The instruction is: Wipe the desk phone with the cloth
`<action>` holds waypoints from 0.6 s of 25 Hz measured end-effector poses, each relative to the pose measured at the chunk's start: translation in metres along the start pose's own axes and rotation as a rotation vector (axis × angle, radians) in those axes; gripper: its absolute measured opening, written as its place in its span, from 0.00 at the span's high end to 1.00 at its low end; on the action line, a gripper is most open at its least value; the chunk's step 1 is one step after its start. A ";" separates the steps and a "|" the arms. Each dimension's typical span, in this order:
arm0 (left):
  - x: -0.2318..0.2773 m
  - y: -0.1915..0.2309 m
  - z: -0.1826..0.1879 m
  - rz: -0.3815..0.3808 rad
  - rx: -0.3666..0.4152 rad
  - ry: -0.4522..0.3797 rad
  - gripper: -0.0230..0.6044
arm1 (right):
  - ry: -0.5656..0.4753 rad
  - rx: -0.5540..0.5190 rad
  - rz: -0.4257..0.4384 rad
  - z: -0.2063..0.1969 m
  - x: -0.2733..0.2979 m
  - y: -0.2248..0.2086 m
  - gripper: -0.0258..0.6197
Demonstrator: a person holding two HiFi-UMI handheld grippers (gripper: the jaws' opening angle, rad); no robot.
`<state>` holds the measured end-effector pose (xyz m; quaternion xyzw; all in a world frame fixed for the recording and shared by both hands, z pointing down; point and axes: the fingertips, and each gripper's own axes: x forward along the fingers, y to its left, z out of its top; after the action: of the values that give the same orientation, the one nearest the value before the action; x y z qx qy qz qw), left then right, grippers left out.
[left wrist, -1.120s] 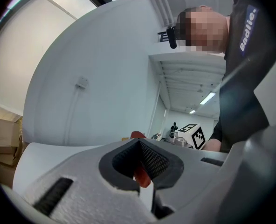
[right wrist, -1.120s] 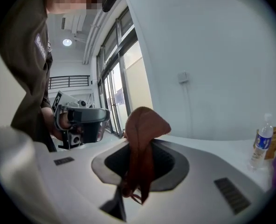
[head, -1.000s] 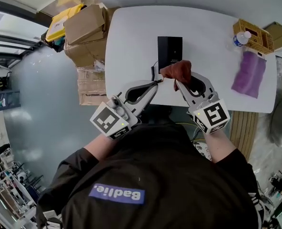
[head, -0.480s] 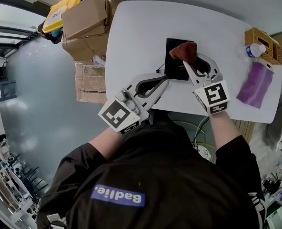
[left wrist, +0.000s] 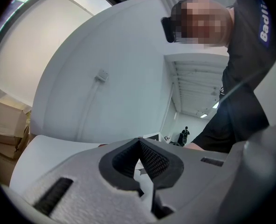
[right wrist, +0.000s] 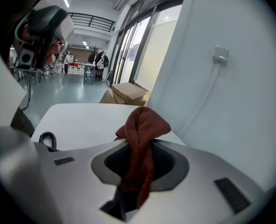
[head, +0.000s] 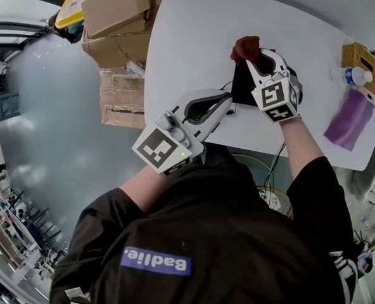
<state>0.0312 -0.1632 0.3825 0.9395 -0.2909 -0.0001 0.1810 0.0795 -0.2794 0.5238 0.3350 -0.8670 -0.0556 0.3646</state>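
Note:
The black desk phone [head: 241, 86] lies on the white table [head: 187, 37], mostly covered by my right gripper [head: 249, 58]. That gripper is shut on a rust-brown cloth [head: 246, 47], which bunches out beyond its tips over the phone's far edge. In the right gripper view the cloth [right wrist: 143, 139] hangs pinched between the jaws, with the coiled phone cord [right wrist: 47, 139] to the left. My left gripper [head: 225, 100] rests shut and empty beside the phone's near left corner, close to the cord [head: 228, 87]. Its own view shows the left gripper [left wrist: 139, 144] with jaws closed together.
Cardboard boxes [head: 120, 14] and a yellow item [head: 81, 5] sit off the table's left side. At the right end stand a wicker basket [head: 367, 62] and a water bottle [head: 352, 76], and a purple cloth [head: 348, 123] lies near the edge.
My right gripper has carried the cloth forward across the phone toward its far edge. The left gripper has drawn closer to the phone's near left corner.

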 end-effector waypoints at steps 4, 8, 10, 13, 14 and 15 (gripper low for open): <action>-0.005 0.003 -0.006 0.011 -0.006 0.005 0.95 | 0.011 -0.088 0.000 -0.003 0.007 0.010 0.82; -0.013 0.002 -0.011 0.018 0.003 0.011 0.95 | 0.018 -0.129 0.020 -0.011 0.002 0.031 0.82; -0.014 0.000 -0.012 0.016 -0.007 0.014 0.95 | 0.025 -0.146 0.034 -0.016 -0.001 0.044 0.82; -0.015 -0.004 -0.014 0.011 -0.014 0.017 0.95 | 0.032 -0.151 0.062 -0.023 -0.005 0.063 0.82; -0.016 -0.005 -0.016 0.009 -0.010 0.019 0.95 | 0.034 -0.150 0.074 -0.025 -0.007 0.070 0.82; -0.016 -0.007 -0.017 0.007 -0.008 0.021 0.95 | 0.037 -0.152 0.085 -0.028 -0.009 0.077 0.82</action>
<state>0.0233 -0.1433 0.3948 0.9377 -0.2923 0.0095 0.1877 0.0612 -0.2104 0.5650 0.2703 -0.8668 -0.0993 0.4071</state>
